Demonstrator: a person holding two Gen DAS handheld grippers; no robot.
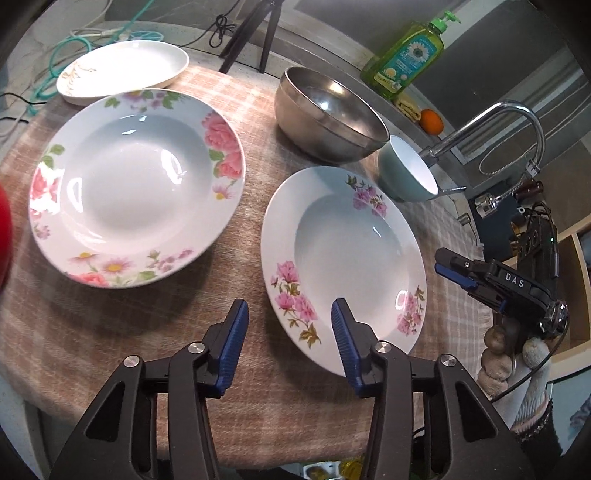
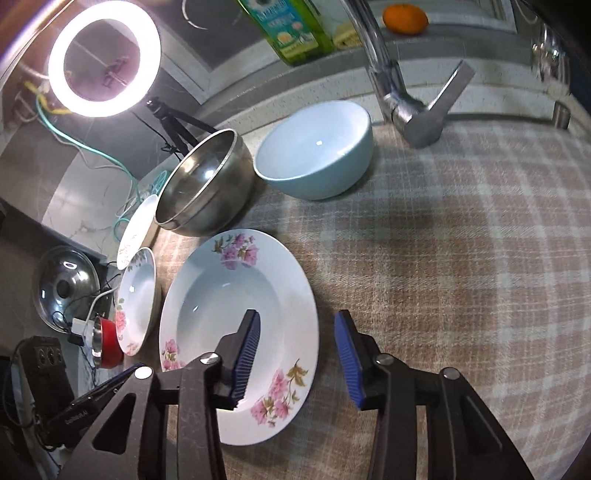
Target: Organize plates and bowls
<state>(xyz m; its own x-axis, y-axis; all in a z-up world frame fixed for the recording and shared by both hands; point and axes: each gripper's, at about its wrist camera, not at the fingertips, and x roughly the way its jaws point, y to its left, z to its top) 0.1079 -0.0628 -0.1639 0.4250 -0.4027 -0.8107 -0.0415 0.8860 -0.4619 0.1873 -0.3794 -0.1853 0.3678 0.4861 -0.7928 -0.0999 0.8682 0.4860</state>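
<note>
Left gripper [image 1: 290,314] and right gripper [image 2: 297,326], jaws spread and pinching nothing, straddle opposite rims of the floral plate [image 2: 280,291] on the cloth-covered counter [image 2: 461,258].

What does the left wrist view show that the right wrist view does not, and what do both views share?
Only the left wrist view shows the person's gloved hand carrying the right tool, and the full curve of the tap.

Only the right wrist view shows the lit ring light, a metal pot lid and a power strip.

Both show the pink-flowered plate nearest the tools, the second floral plate, the white plate, the steel bowl, the pale blue bowl, the soap bottle and the orange.
</note>
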